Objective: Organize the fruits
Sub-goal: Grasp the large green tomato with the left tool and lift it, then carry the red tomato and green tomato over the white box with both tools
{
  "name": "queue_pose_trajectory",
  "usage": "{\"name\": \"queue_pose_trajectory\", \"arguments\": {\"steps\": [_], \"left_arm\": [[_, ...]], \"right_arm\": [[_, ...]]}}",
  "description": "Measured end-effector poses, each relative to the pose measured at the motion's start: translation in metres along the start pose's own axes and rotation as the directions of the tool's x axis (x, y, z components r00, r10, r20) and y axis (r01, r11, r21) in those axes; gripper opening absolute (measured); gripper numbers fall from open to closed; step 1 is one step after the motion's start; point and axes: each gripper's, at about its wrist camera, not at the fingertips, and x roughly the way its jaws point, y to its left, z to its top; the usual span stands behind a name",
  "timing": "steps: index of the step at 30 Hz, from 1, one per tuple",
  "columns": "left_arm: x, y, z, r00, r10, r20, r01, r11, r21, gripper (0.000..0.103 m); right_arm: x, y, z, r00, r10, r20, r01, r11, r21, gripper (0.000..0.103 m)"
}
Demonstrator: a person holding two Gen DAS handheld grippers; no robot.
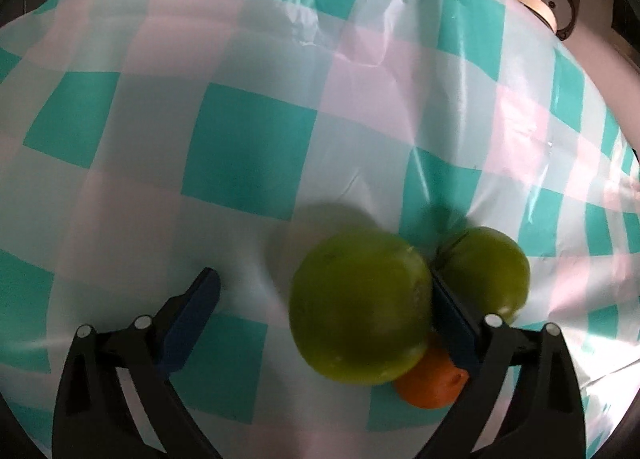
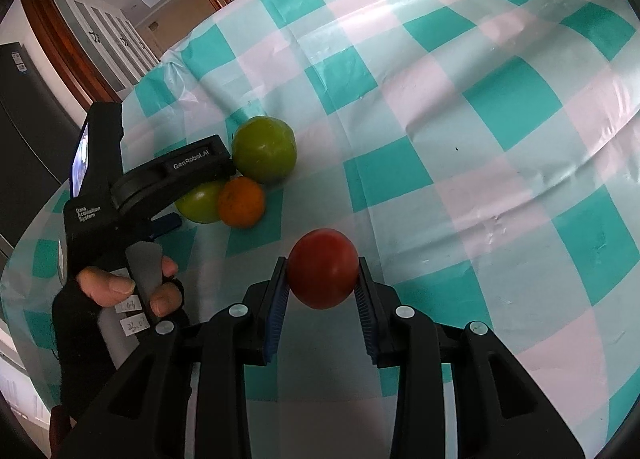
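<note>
Two green fruits and an orange huddle together on the checked tablecloth (image 1: 248, 147). In the left wrist view my left gripper (image 1: 322, 273) is open. The bigger green fruit (image 1: 360, 307) lies between its fingers, against the right pad and well clear of the left one. The other green fruit (image 1: 488, 271) sits outside the right finger, and the orange (image 1: 432, 387) peeks out below. My right gripper (image 2: 322, 263) is shut on a red fruit (image 2: 323, 269), held just above the cloth. The same cluster shows beyond it: green fruit (image 2: 264, 149), green fruit (image 2: 200, 203), orange (image 2: 242, 203).
A gloved hand (image 2: 112, 287) holds the left tool's housing (image 2: 188, 171) over the cluster. The table's edge (image 2: 132, 99) curves along the left, with wooden-framed glass doors (image 2: 80, 19) behind it. A round object (image 1: 536, 3) stands past the far right corner. Wrinkled cloth (image 1: 320, 19) lies at the back.
</note>
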Motion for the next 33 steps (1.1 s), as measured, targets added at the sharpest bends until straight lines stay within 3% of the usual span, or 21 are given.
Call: {"name": "queue_pose_trajectory", "arguments": {"steps": [3,5,8,12,16,23,26,33], "left_arm": [[-0.004,-0.01,-0.004,0.995,-0.094,0.024,0.092,0.994,0.062,0.062],[-0.006,-0.014,-0.008,0.997,-0.06,0.045,0.056,0.995,0.087,0.062],[-0.013,-0.003,-0.015,0.995,-0.077,0.057,0.074,0.996,0.05,0.061],[-0.032,0.011,-0.028,0.995,-0.049,0.086,0.048,0.999,0.017,0.061],[-0.064,0.031,-0.061,0.995,-0.026,0.101,0.025,1.0,0.013,0.061],[-0.11,0.04,-0.12,0.994,-0.087,0.064,0.083,0.995,0.055,0.061],[-0.114,0.033,-0.127,0.993,-0.097,0.069,0.09,0.991,0.098,0.061],[-0.116,0.039,-0.13,0.992,-0.105,0.07,0.1,0.992,0.075,0.061]], "right_arm": [[0.0,0.0,0.0,1.0,0.002,-0.001,-0.002,1.0,0.002,0.033],[0.0,-0.001,0.0,1.0,0.007,-0.002,-0.007,1.0,0.007,0.033],[0.0,-0.004,0.0,1.0,0.015,0.0,-0.015,1.0,0.016,0.033],[-0.002,-0.007,0.0,1.0,0.028,0.01,-0.028,0.999,0.024,0.033],[-0.001,-0.008,0.0,0.999,0.031,0.011,-0.031,0.999,0.024,0.033],[-0.002,-0.008,0.001,0.999,0.034,0.015,-0.035,0.999,0.024,0.033],[-0.002,-0.008,0.001,0.999,0.036,0.013,-0.036,0.999,0.023,0.033],[-0.002,-0.007,0.001,0.999,0.042,0.014,-0.043,0.999,0.024,0.033]]}}
